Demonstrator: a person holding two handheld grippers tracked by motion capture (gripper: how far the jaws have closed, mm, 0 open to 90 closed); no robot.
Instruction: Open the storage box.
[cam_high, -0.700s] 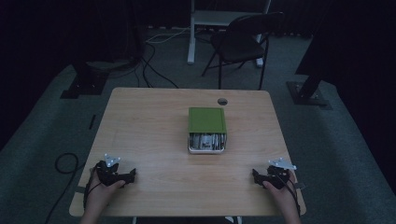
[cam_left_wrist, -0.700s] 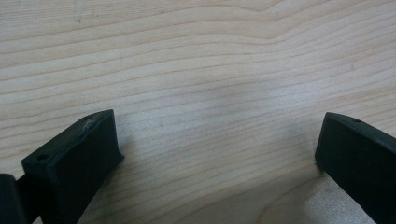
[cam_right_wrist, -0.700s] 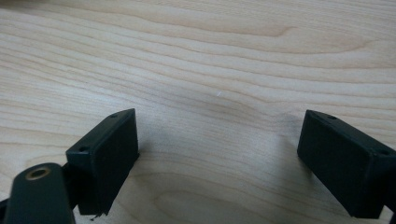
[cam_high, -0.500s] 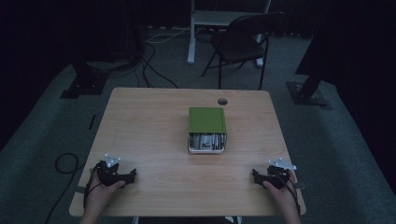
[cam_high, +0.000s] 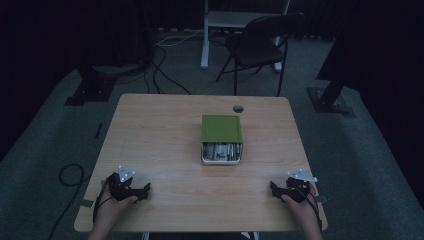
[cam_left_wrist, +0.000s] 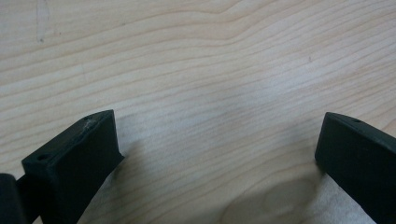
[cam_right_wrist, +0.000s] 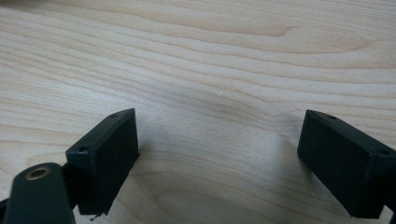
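Both tongs parked on desk (cam_high: 160, 130), jaws wide, nothing in them: left tongs (cam_high: 146, 188) at 7 o'clock, right tongs (cam_high: 273, 187) at 5. Green-lidded box (cam_high: 222, 129) sits dead centre, well apart. Risk imo: shoving half-open lid, tipping contents, or box skidding on smooth wood.

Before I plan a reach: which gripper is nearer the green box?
Right, slightly. The right gripper sits near-right of the green box; the left gripper sits farther off, near-left.
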